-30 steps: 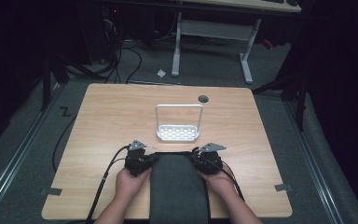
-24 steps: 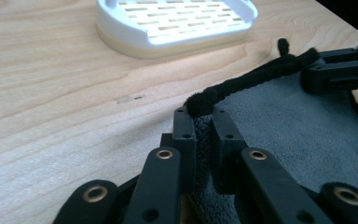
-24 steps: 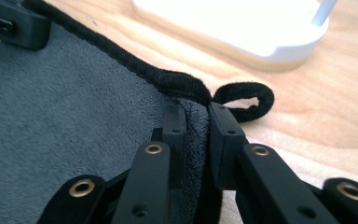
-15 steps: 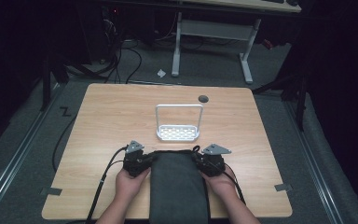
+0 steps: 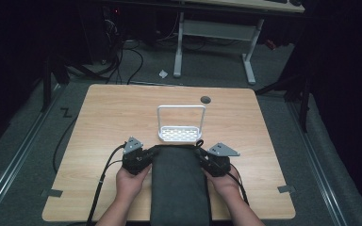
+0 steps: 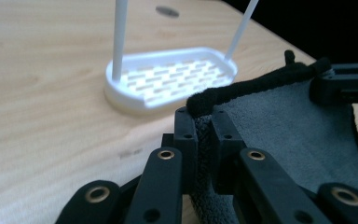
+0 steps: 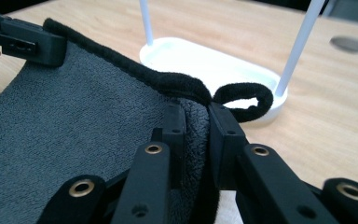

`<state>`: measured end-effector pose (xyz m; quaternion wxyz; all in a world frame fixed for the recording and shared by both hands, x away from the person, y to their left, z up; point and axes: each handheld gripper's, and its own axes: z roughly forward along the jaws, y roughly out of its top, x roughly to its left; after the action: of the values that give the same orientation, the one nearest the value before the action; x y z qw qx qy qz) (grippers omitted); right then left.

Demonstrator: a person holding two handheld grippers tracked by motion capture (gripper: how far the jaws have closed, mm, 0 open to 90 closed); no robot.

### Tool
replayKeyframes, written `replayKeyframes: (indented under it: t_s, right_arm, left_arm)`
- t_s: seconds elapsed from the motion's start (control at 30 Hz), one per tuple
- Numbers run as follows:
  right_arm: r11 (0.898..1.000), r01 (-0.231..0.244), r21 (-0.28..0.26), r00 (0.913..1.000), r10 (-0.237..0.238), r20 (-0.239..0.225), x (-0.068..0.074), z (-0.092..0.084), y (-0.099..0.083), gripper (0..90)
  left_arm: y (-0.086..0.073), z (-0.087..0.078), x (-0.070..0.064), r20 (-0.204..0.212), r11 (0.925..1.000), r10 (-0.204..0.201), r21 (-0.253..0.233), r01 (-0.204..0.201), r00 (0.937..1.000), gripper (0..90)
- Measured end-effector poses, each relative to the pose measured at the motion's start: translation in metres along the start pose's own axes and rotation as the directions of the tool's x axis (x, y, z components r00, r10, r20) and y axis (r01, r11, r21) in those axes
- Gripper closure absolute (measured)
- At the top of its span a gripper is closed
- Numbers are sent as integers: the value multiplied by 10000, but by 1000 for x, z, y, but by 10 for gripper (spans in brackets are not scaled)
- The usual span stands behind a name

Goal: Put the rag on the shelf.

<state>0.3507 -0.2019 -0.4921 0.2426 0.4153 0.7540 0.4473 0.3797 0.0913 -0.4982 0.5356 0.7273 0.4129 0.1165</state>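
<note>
I saw my left gripper (image 5: pixel 147 154) pinching the far left corner of the dark grey towel (image 5: pixel 179 183). Its jaws were nearly closed, with only the thick cloth squeezed between them. In the left gripper view, the left gripper (image 6: pixel 204 126) held the towel (image 6: pixel 298 130) right below its black edge.

My right gripper (image 5: pixel 202 156) did the same at the far right corner. Its jaws were nearly closed on the cloth too. In the right gripper view, the right gripper (image 7: pixel 193 123) bit the towel (image 7: pixel 74 121) just beside a small black loop (image 7: pixel 242 100) sewn on the corner.

The towel lay long and flat on the tabletop (image 5: pixel 103 117), between my two hands, and ran off the near edge toward me. Its far edge was stretched straight from one gripper to the other.

A white rack (image 5: pixel 181 123) with a tall thin handle stood just past the towel's far edge, near the middle of the tabletop. A small dark round hole (image 5: pixel 205 100) sat farther back.
</note>
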Motion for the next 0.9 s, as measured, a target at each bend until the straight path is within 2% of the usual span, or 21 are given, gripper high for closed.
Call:
replayKeyframes:
  t_s: [0.07,0.37,0.43,0.5,0.6,0.63,0.9]
  right_arm:
    - [9999,-36,-164,10000,37,10,0,-6,4,790]
    - [9946,56,-1032,9994,-21,340,-3,-22,21,790]
    - [9913,116,-1312,9989,-56,457,-4,-25,25,790]
    - [9895,196,-1435,9986,-122,522,-5,-27,30,790]
    - [9852,267,-1692,9983,-173,564,-5,-30,38,790]
    - [9838,282,-1770,9981,-181,581,-5,-31,41,790]
    - [9739,354,-2242,9980,-226,594,-4,-37,63,789]
  left_arm:
    - [6,-2,-3,69,9999,2,-157,-1,10000,832]
    - [36,-9,-13,102,9963,502,-698,-494,9987,836]
    - [38,-10,-14,129,9956,519,-787,-507,9986,836]
    - [49,-11,-15,92,9929,694,-977,-682,9975,836]
    - [55,-13,-15,94,9918,682,-1092,-668,9976,836]
    - [61,-15,-15,65,9894,690,-1287,-676,9976,836]
    - [82,-25,-18,-73,9791,884,-1834,-882,9961,838]
